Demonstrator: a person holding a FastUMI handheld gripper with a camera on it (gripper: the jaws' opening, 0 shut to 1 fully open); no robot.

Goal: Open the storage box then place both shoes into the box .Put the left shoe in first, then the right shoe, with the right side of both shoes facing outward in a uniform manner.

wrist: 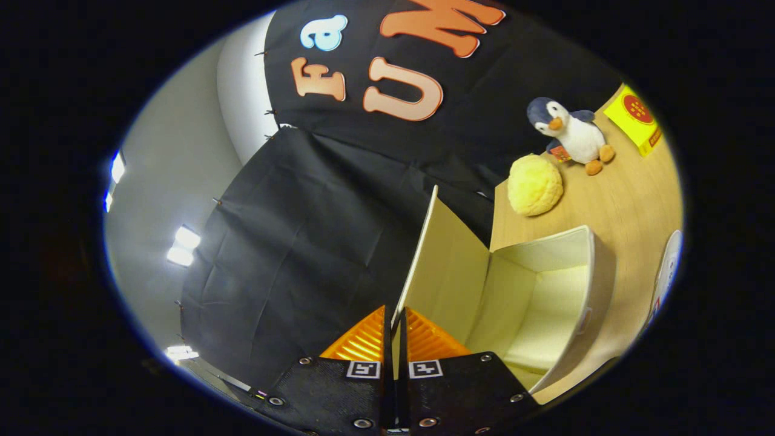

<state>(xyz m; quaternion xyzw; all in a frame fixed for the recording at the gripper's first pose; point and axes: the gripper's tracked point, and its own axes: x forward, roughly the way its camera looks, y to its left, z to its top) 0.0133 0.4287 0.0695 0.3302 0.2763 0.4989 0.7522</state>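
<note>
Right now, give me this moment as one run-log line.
phase: opening box | tongs: shut on lid, lid raised on edge | storage box: open, inside bare | table: penguin toy, yellow ball beyond box

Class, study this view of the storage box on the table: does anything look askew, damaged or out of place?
Nothing stands out. The hand-held gripper is shut on the lid, which stands swung up from the storage box. The box looks undamaged. A plush penguin and a yellow ball sit beyond it.

table (611, 200) | storage box (563, 284) | yellow ball (534, 184) | plush penguin (572, 134) | yellow carton (636, 118)
</note>
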